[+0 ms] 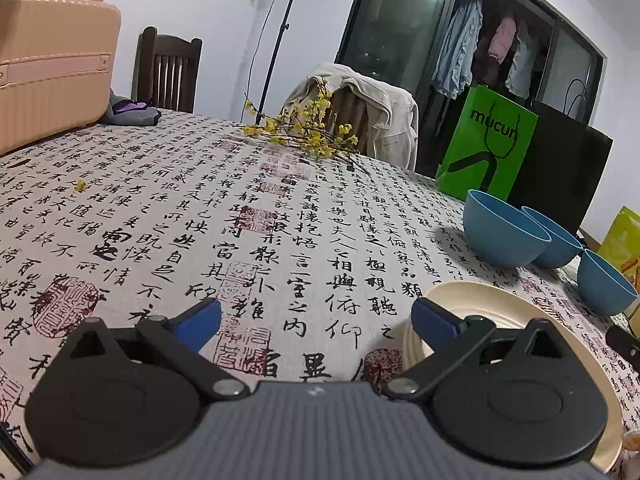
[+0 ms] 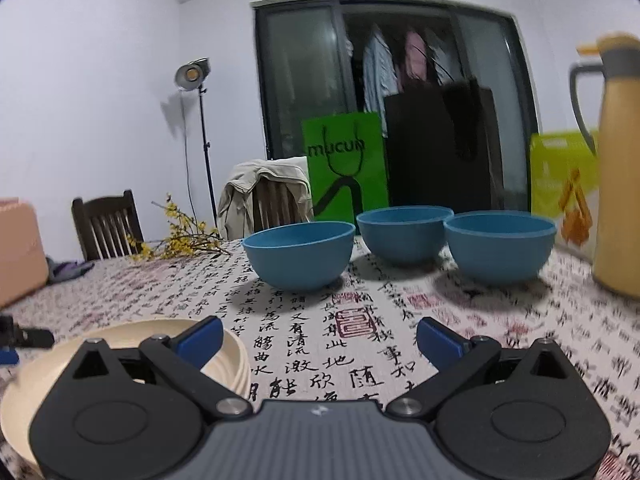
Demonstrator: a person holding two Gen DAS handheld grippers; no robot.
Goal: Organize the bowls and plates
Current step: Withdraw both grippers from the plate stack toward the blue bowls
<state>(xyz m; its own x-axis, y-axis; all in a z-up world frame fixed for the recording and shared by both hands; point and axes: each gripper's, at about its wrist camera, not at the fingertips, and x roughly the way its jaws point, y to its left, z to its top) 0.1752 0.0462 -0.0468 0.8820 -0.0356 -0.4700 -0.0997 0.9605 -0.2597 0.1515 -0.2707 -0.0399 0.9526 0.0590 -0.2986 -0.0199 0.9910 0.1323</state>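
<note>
Jaws wide on both; bowls ahead, plates beside.

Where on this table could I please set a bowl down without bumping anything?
The widest bare cloth lies between the pink case, the yellow flower sprig and the cream plates. A smaller patch sits between plates and blue bowls. It is crowded around the bowls, green bag and yellow flask.

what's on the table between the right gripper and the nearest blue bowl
Nothing: in the right wrist view, only bare calligraphy-printed tablecloth lies between the open right gripper and the nearest round blue plastic bowl.
</note>
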